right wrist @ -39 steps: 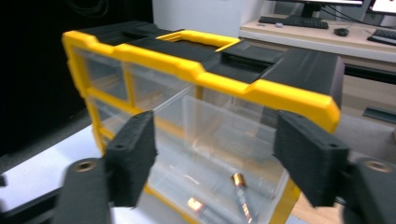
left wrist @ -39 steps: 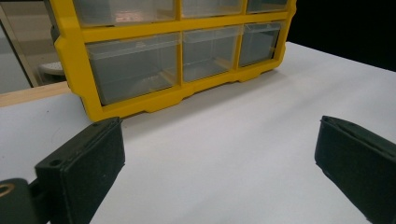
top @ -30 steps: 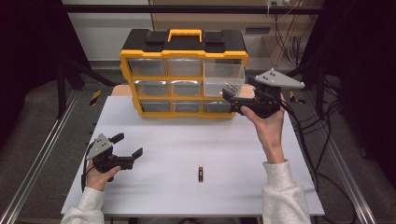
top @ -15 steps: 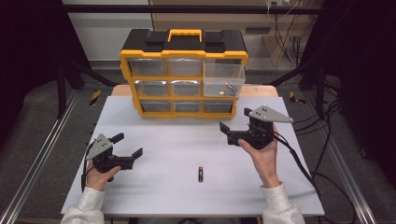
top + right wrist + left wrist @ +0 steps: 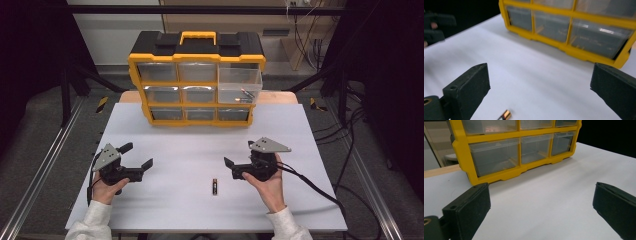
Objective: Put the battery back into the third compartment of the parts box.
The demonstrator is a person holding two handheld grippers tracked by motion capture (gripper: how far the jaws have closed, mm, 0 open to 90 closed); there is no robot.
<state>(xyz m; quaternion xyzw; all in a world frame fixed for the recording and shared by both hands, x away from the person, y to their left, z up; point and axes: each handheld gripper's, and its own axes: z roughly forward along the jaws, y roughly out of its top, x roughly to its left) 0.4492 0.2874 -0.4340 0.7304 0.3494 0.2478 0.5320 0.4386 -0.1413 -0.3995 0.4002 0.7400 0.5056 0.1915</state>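
A small battery [image 5: 214, 186] with a gold end lies on the white table [image 5: 200, 145] near its front; it shows as battery [image 5: 504, 115] just ahead of my right jaws. My right gripper [image 5: 232, 169] is open and empty, just right of the battery, and points left. In its own view the right gripper [image 5: 541, 85] has its jaws wide apart. My left gripper [image 5: 136, 155] is open and empty at the table's front left; the left gripper [image 5: 541, 205] faces the organizer [image 5: 519, 152].
The yellow and black drawer organizer [image 5: 196, 80] stands at the table's far edge. A clear drawer [image 5: 240, 85] in its right column is pulled out, with small items [image 5: 245, 93] inside. Cables trail off the right side. The other hand's gripper [image 5: 436, 25] shows far off.
My right gripper has come down from beside the organizer's pulled-out drawer to the near table, just right of the battery. The left gripper has stayed put.
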